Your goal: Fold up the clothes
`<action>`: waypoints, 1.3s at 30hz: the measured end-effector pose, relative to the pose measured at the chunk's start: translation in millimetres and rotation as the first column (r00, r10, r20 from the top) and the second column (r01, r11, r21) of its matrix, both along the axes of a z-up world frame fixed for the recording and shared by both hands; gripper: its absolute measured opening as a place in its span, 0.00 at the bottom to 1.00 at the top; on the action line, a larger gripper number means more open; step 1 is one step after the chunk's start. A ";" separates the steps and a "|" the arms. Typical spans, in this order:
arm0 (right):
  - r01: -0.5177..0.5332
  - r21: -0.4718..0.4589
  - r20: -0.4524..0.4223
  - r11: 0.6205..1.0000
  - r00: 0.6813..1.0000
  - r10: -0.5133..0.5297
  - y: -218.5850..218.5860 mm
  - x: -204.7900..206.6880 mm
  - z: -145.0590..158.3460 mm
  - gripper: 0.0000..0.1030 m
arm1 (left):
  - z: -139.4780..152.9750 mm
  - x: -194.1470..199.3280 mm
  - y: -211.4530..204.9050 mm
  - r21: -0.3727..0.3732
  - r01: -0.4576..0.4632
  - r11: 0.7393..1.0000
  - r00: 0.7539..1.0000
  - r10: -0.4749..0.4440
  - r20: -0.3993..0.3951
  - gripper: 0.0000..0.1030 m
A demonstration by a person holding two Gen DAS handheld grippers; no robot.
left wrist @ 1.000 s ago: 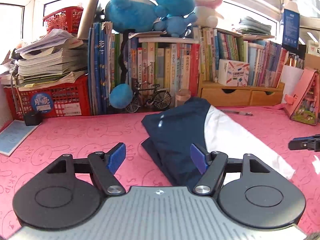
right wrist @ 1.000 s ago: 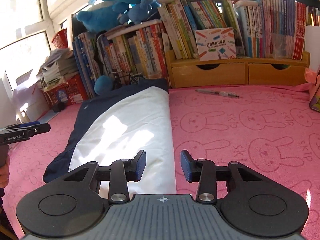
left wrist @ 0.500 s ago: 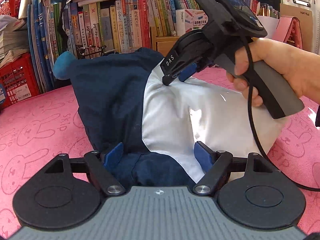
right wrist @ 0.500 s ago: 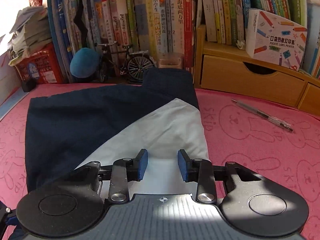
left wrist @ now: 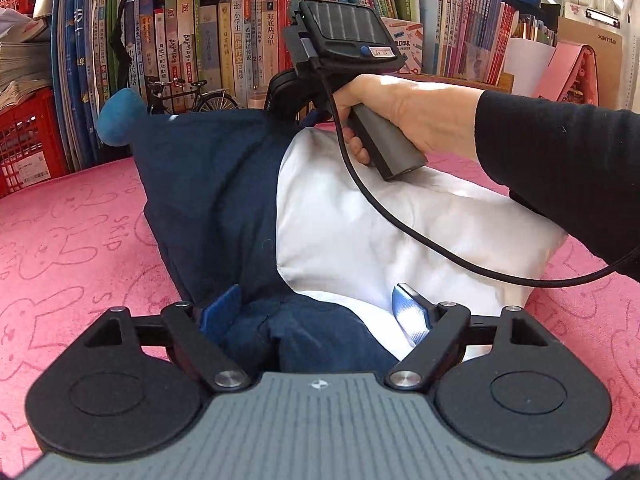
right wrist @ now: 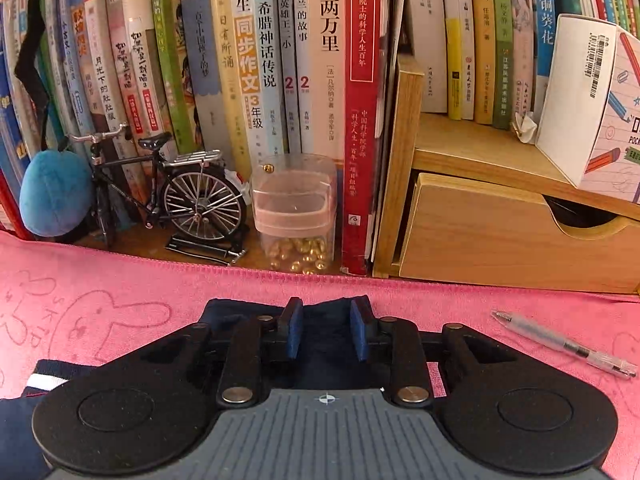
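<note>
Navy-and-white garment (left wrist: 248, 208), partly folded

My pink mat (left wrist: 72, 240) is a nappy towelling cloth, matt, with rabbit outlines pressed into it. The garment (left wrist: 208, 200) is soft matt cloth, navy with a smoother white panel. My left tongs (left wrist: 316, 312) are matt black plastic with a ribbed grey top, shiny metal rivets and blue rubbery pads; my right tongs (right wrist: 326, 334) look the same. The drawer box (right wrist: 500, 240) is smooth pale wood. The jar (right wrist: 294, 208) is clear glossy plastic, the pen (right wrist: 560, 344) too. The book spines (right wrist: 332, 40) are glossy paper.
</note>
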State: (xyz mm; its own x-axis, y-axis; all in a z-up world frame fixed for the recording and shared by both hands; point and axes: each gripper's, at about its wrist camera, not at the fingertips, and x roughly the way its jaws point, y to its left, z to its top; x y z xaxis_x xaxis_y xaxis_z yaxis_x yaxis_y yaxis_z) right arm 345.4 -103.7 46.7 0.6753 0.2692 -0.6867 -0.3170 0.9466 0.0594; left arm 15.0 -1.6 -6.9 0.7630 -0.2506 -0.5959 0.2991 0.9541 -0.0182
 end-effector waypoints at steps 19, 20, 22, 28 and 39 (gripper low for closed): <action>-0.622 -0.074 0.053 0.779 0.778 0.626 72.4 -144.3 14.0 0.29 | -2.2 1.7 1.4 0.014 -0.049 0.999 0.999 0.049 -0.006 0.89; -0.631 -0.075 0.054 0.772 0.771 0.635 72.6 -142.7 13.4 0.29 | -2.1 1.7 1.5 0.015 -0.052 0.999 0.999 0.052 -0.007 0.89; -0.642 -0.066 0.057 0.763 0.761 0.646 71.4 -137.9 13.2 0.27 | -1.9 1.7 0.6 0.020 -0.049 0.999 0.999 0.049 -0.008 0.91; -0.580 0.096 0.100 0.809 0.814 0.572 62.2 -115.5 24.3 0.28 | -2.3 0.9 -1.8 0.029 -0.039 0.999 0.999 0.039 -0.012 0.93; -0.378 0.167 0.105 0.911 0.925 0.364 -122.7 -206.5 61.0 0.56 | -0.7 1.4 -1.7 0.020 -0.027 0.999 0.999 0.027 -0.018 0.95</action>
State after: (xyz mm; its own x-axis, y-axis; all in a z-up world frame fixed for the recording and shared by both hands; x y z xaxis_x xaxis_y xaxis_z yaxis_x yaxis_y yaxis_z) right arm 139.0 -226.4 107.7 0.5469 0.6246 -0.5575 -0.6528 0.7351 0.1831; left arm 16.4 -3.3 -7.6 0.7585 -0.2179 -0.6141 0.2730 0.9620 -0.0041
